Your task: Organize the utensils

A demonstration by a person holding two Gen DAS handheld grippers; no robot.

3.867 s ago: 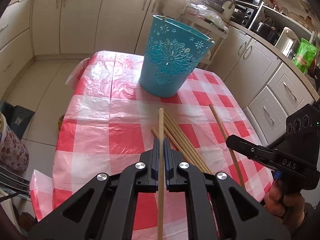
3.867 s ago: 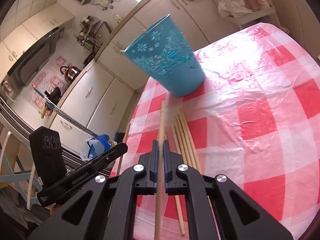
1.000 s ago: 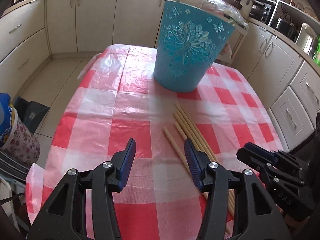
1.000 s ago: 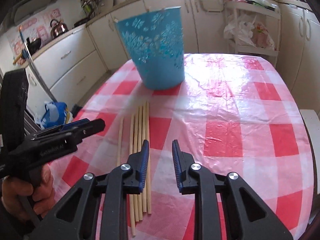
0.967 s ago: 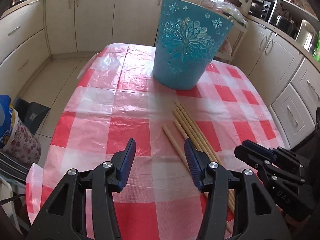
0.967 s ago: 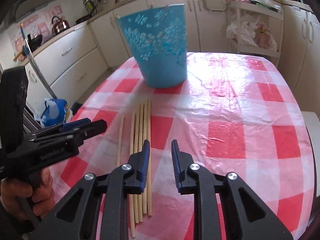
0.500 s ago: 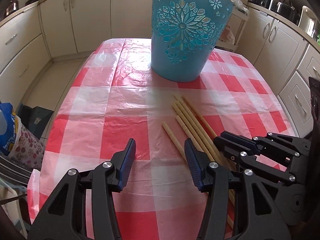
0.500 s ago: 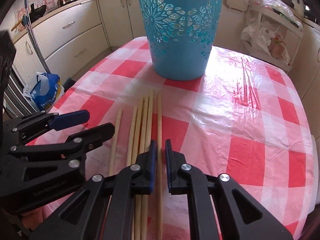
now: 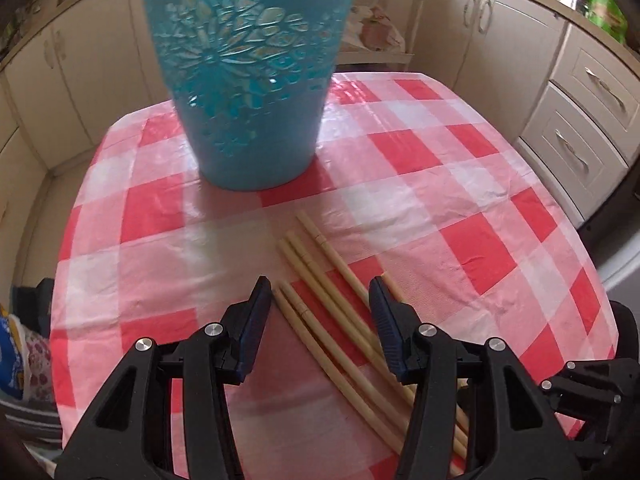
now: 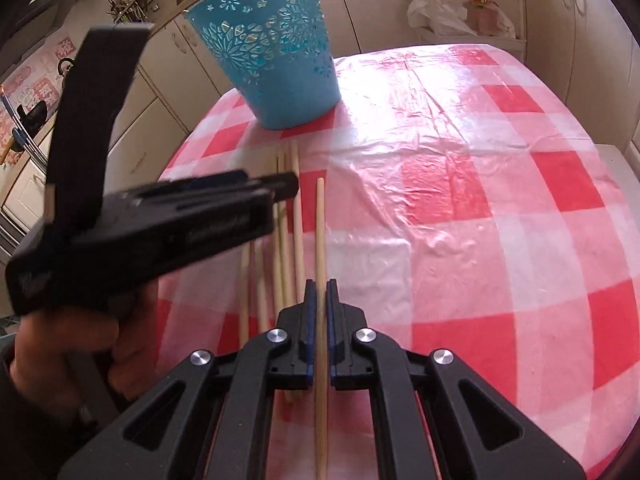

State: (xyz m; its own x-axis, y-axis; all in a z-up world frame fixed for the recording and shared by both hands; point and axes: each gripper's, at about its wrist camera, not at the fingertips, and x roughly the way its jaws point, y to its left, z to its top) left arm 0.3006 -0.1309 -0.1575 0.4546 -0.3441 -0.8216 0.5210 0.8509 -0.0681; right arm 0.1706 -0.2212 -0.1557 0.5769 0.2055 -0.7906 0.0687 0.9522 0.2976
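Observation:
Several wooden sticks (image 9: 320, 300) lie side by side on the red-and-white checked tablecloth (image 9: 440, 208), in front of a blue cut-out bucket (image 9: 248, 80). My left gripper (image 9: 320, 300) is open, low over the sticks, its fingers on either side of them. My right gripper (image 10: 319, 296) is shut on one wooden stick (image 10: 319, 232) and holds it apart from the others (image 10: 286, 240). The bucket (image 10: 276, 52) stands beyond. The left gripper (image 10: 288, 188) shows from the side in the right wrist view. The right gripper's body shows at the left view's lower right.
Cream kitchen cabinets (image 9: 580, 112) surround the table. The table edge (image 10: 608, 152) drops off at the right. A shelf with plastic bags (image 10: 460, 8) stands behind the table. A patterned bag (image 9: 24, 360) sits on the floor at the left.
My right gripper has closed on one stick and drawn it away from the row. My left gripper has moved forward and down over the remaining sticks, still open.

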